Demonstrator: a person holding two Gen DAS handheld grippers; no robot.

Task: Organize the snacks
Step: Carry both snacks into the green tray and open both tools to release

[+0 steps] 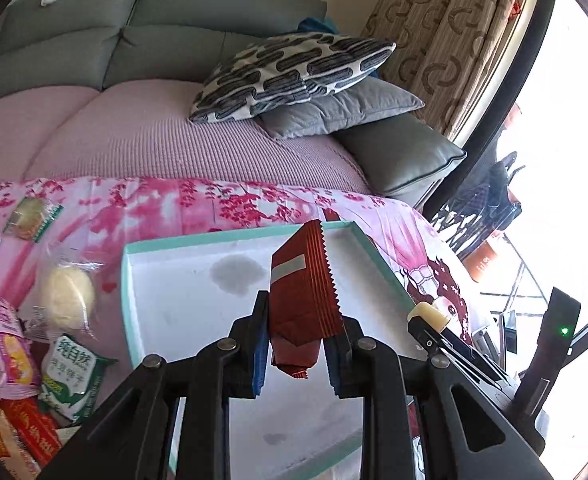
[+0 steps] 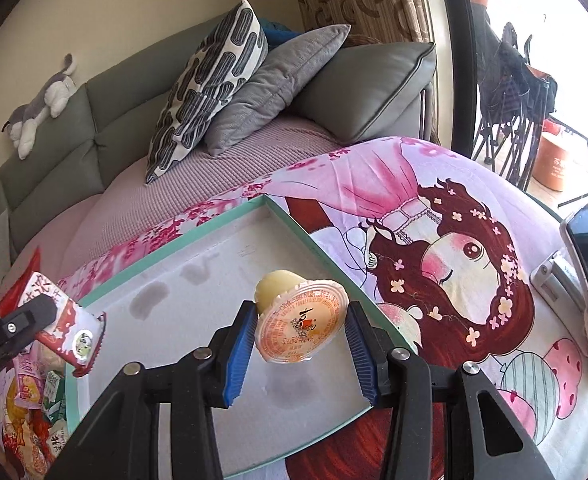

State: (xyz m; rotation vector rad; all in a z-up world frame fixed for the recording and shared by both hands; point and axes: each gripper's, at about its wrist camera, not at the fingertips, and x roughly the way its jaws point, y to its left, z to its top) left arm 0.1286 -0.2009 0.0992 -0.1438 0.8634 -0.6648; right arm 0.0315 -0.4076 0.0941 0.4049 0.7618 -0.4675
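Both claws are loaded rn, hanging over the shallow white tray w/ the mint-green rim [image 1: 132, 280], which sits on the worktop under a pink floral cartoon-print cloth [image 2: 433, 184].

Left claw [image 1: 297, 354] is clamped tight on a dark red foil snack packet w/ a zigzag-cut edge [image 1: 307, 292], blue pads pressing both sides. Packet stands up on end, tilted a bit, above the tray's middle. In the right wrist view the same packet [image 2: 76, 334] shows its white-and-red printed face at the tray's left edge.

Right claw [image 2: 299, 346] has its pads closed on the rim of a small clear plastic jelly cup w/ an orange-printed foil lid [image 2: 299, 324]. Cup is tipped so the lid faces the cam, pale yellow jelly end pointing away. It's over the tray's right half, near the rim.

Tray inside has a few grey stains, otherwise bare where visible.

Rest of the snacks are piled left of the tray: a round pale bun in a clear wrapper [image 1: 68, 296], a green-and-white pouch [image 1: 74, 376], a pink packet [image 1: 8, 344].
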